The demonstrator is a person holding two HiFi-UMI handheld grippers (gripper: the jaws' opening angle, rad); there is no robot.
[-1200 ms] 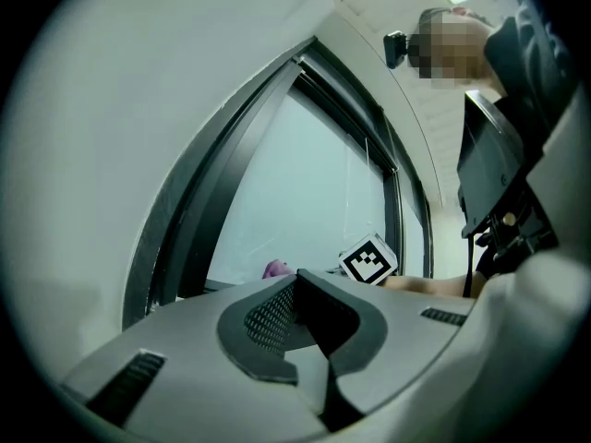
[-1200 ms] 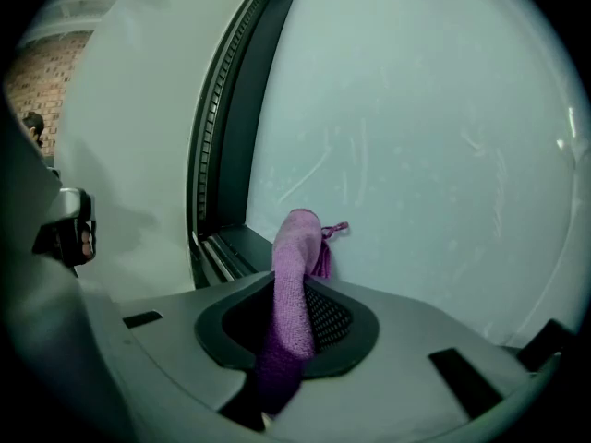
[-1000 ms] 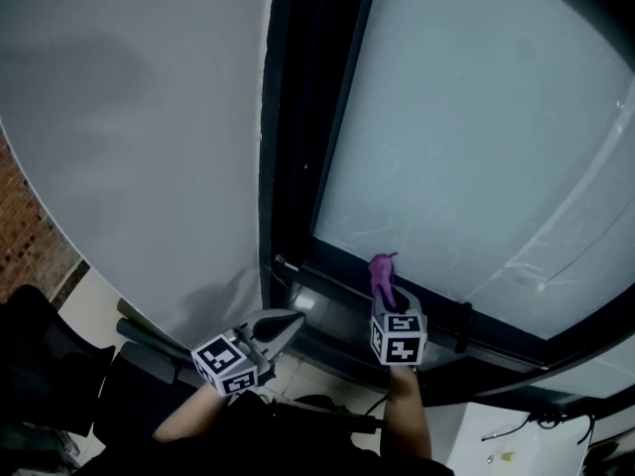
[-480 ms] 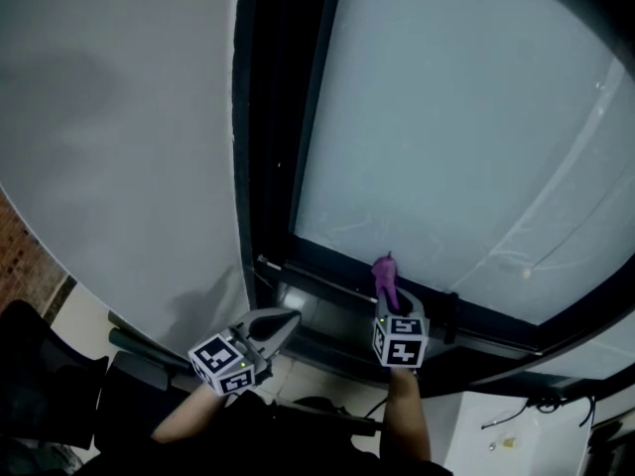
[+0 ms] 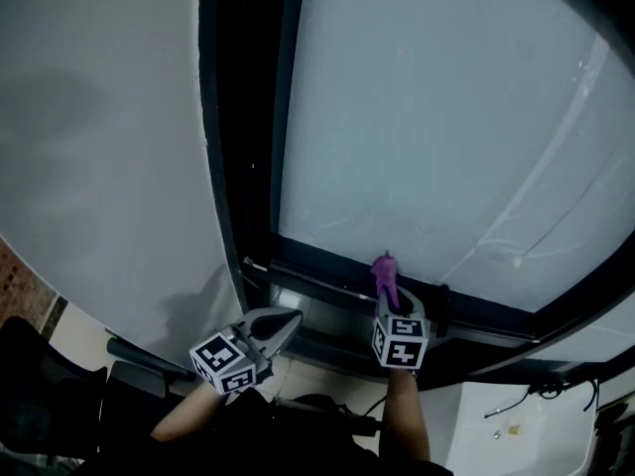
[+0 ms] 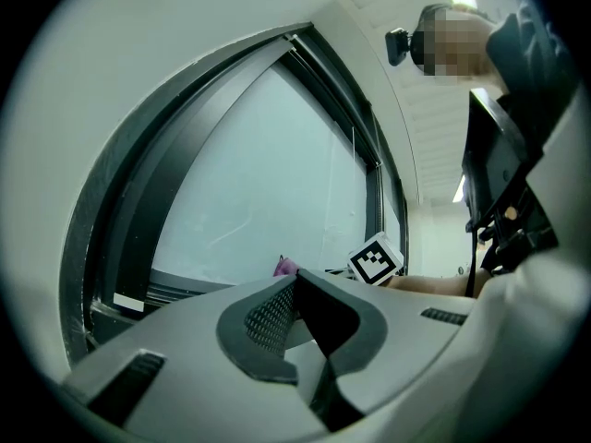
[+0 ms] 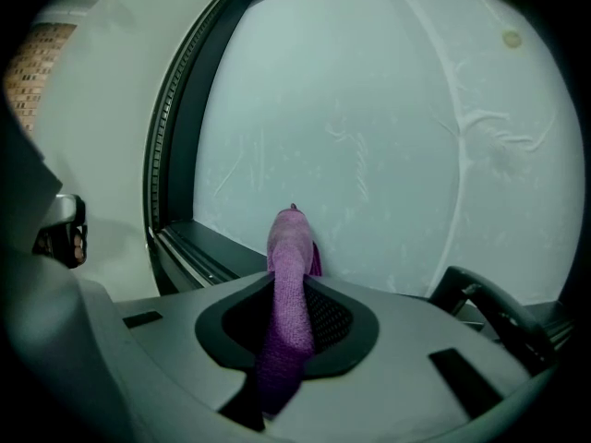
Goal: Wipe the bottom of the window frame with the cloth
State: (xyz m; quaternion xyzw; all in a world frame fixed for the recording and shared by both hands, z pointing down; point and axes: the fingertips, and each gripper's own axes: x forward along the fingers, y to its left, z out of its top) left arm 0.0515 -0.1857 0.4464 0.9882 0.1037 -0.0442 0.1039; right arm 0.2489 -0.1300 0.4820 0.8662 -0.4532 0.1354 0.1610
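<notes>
A purple cloth [image 5: 385, 279] [image 7: 289, 289] is pinched upright in my right gripper [image 5: 389, 297] [image 7: 294, 247], which is shut on it. The cloth's tip stands just above the dark bottom rail of the window frame [image 5: 317, 284] [image 7: 208, 252], against the frosted pane [image 5: 437, 117]. My left gripper [image 5: 282, 322] [image 6: 294, 289] hangs lower left of the rail, jaws shut with nothing between them. In the left gripper view the cloth [image 6: 285, 267] and the right gripper's marker cube [image 6: 376, 258] show beyond the jaws.
A dark vertical frame post [image 5: 243, 117] separates the pane from a pale wall [image 5: 99, 147]. A black window handle [image 5: 442, 305] [image 7: 480, 303] sits on the bottom rail right of the cloth. Cables [image 5: 536, 395] lie on a white ledge at lower right.
The head view has swung, so the frame post sits further left. Both grippers hold almost the same places; the cloth stays pinched at the bottom rail.
</notes>
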